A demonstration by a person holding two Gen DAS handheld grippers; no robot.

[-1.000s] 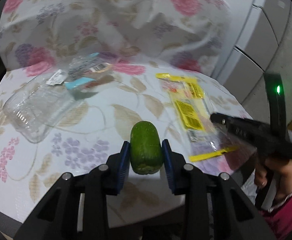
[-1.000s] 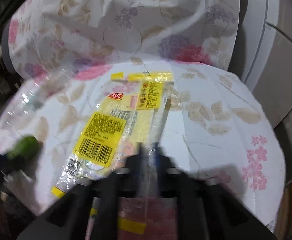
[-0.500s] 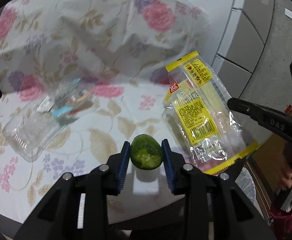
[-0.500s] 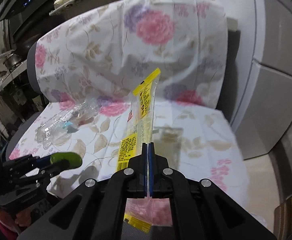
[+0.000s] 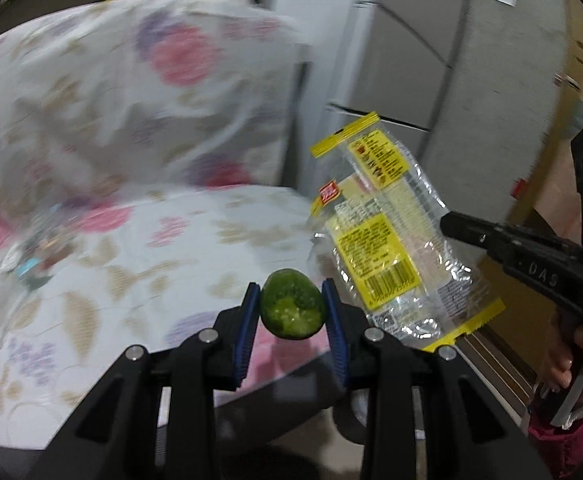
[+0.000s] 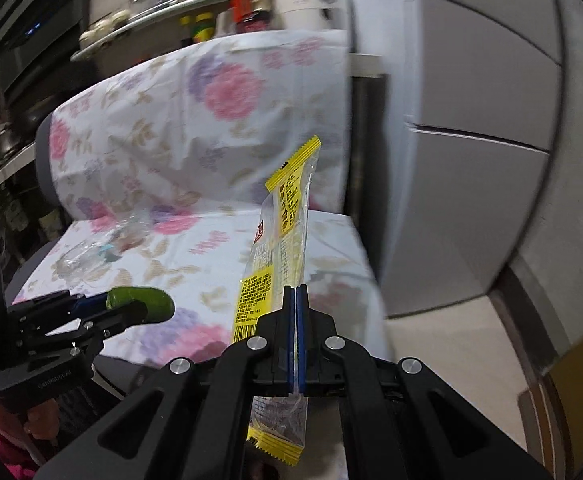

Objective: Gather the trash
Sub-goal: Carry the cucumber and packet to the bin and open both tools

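Note:
My left gripper (image 5: 291, 309) is shut on a green cucumber stub (image 5: 292, 309) and holds it in the air over the front edge of the floral-covered seat (image 5: 163, 248). It shows in the right wrist view (image 6: 139, 305) at the left. My right gripper (image 6: 296, 300) is shut on a yellow and clear plastic wrapper (image 6: 281, 240), which hangs upright off the seat's right side. The wrapper (image 5: 387, 240) and right gripper (image 5: 447, 224) show in the left wrist view at the right. A clear plastic tray with scraps (image 6: 91, 252) lies on the seat at the left.
The floral seat back (image 6: 195, 120) rises behind. Grey cabinet doors (image 6: 471, 120) stand to the right. A shelf with bottles and jars (image 6: 211, 4) is behind the seat. Beige floor (image 6: 451, 352) lies at the lower right.
Both grippers have lifted and swung right, away from the seat. The wrapper has come off the seat and now hangs in the air. The cucumber stub stays gripped.

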